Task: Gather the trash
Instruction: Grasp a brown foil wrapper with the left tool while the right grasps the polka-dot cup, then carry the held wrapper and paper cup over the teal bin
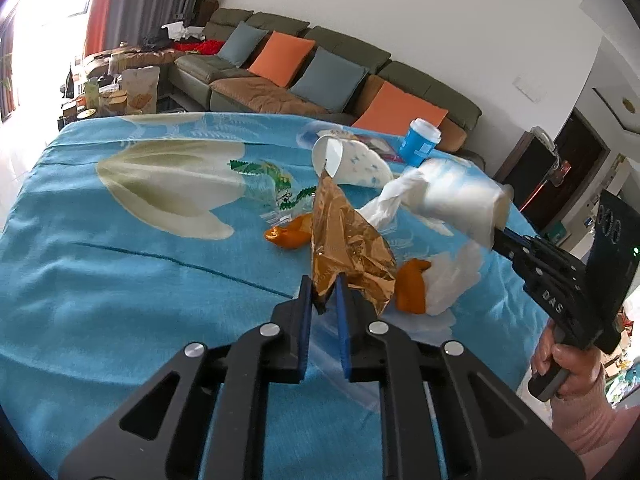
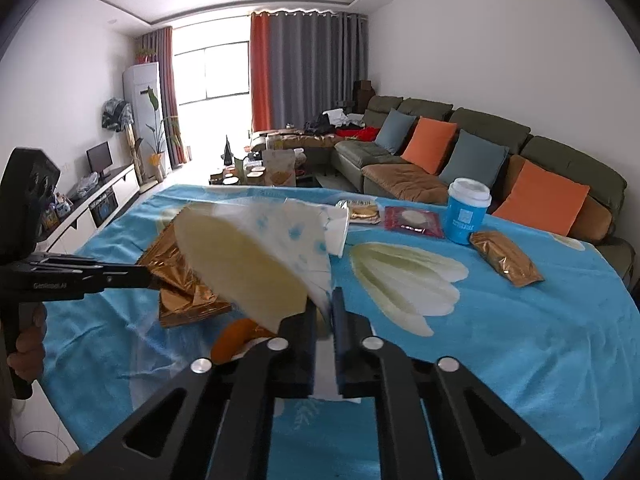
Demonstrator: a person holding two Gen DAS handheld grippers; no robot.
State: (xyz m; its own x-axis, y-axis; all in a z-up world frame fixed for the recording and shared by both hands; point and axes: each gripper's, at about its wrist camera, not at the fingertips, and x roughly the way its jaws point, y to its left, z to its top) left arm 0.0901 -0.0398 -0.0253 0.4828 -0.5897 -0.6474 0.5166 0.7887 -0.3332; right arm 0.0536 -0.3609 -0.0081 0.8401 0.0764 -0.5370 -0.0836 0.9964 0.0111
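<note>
Blue flowered cloth covers the table [image 1: 120, 240], with a long sofa [image 1: 340, 64] behind it and bright curtained windows beyond. Starting at the left: the left hand-held gripper [image 1: 323, 300] is clamped on the lower corner of a crumpled gold foil wrapper [image 1: 344, 240], its blue pads pinched together on the foil, the rest of the wrapper standing up ahead of the jaws. Just beyond and to either side of that wrapper lie orange peel pieces [image 1: 286, 236] on the cloth, with a clear torn packet [image 1: 276, 196] a little further out. Moving right, a tipped paper cup [image 1: 348, 164] lies on its side ahead of the wrapper, and a blue lidded cup [image 1: 420, 142] stands upright near the far edge.

Over on the right, the right hand-held gripper [image 2: 325, 312] is closed on a white paper cup with blue spots [image 2: 256, 256], nipping its wall flat between the jaws; the cup hangs tilted, clear of the cloth. Further right of it sit a red packet [image 2: 414, 222], that same blue cup, and another gold wrapper [image 2: 506, 258] lying untouched.

My read: both grabs are made, so the job now is the carry. Foil is slippery and held only by a corner, so lift smoothly, no jerks. The thin cup wall may crumple or slide, so keep the squeeze firm and the wrist steady. No bin shows in either view.
</note>
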